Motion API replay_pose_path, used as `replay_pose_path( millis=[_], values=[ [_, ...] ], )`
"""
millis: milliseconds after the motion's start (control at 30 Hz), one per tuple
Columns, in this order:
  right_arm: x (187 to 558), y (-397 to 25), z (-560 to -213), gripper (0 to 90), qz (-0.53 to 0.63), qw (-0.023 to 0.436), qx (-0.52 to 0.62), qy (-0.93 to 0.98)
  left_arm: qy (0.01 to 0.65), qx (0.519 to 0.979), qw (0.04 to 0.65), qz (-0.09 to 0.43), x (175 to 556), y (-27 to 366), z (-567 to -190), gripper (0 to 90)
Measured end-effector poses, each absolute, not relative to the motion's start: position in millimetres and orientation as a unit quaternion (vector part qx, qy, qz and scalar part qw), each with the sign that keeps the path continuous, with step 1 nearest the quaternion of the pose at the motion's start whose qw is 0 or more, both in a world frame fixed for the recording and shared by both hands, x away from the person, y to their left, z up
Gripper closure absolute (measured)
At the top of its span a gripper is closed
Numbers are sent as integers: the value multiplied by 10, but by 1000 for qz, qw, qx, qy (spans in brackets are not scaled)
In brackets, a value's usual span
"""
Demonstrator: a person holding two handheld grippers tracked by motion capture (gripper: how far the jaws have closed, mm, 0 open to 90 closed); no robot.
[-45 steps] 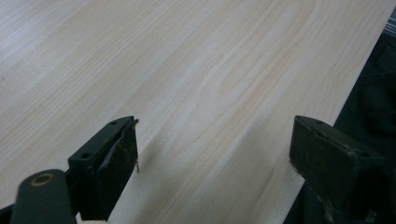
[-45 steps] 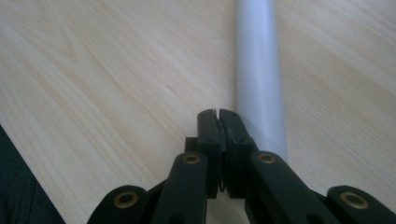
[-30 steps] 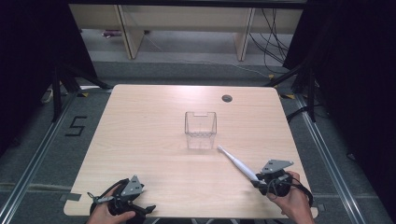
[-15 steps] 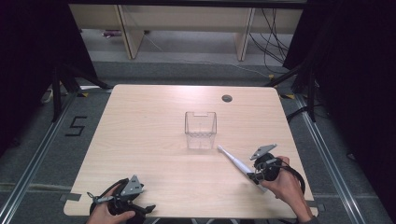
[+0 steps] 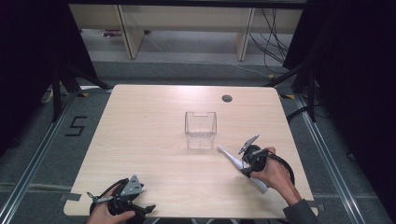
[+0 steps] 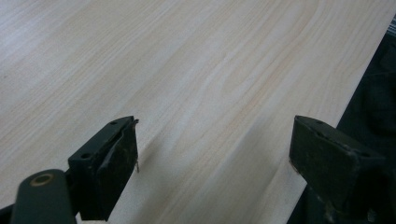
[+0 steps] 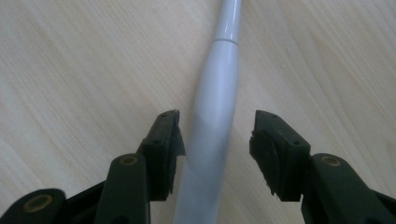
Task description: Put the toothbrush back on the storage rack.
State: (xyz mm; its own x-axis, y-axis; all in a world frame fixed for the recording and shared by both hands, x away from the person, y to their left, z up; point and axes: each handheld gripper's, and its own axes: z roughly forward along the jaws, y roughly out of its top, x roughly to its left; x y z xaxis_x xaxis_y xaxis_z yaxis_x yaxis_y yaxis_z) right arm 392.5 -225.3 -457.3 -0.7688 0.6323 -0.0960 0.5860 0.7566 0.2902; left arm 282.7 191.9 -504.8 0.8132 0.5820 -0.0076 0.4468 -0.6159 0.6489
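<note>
A long white tapered tool, like an electric toothbrush handle, lies on the wooden table right of centre. My right gripper is low over it, open, with one jaw on each side of the white body and neither pad touching it. A clear plastic box stands empty at the table's middle, just beyond the tool's thin end. My left gripper rests open at the front left edge with bare wood between its jaws.
A round cable hole sits near the table's far edge. Wooden shelving and loose cables stand on the floor behind. The table's front edge runs just beside my left gripper.
My right gripper has moved forward and left from the front right corner, coming down over the white tool until its jaws straddle it. The left gripper has stayed put.
</note>
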Motion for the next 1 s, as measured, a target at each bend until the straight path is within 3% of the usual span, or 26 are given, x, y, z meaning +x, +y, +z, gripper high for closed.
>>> replay_pose_path(
  millis=[1000],
  values=[
    [4238, -2143, -4745, 655, 55, 35, 325, 943, 295, 892, 328, 95, 2828, 1907, -5055, 148]
  ],
)
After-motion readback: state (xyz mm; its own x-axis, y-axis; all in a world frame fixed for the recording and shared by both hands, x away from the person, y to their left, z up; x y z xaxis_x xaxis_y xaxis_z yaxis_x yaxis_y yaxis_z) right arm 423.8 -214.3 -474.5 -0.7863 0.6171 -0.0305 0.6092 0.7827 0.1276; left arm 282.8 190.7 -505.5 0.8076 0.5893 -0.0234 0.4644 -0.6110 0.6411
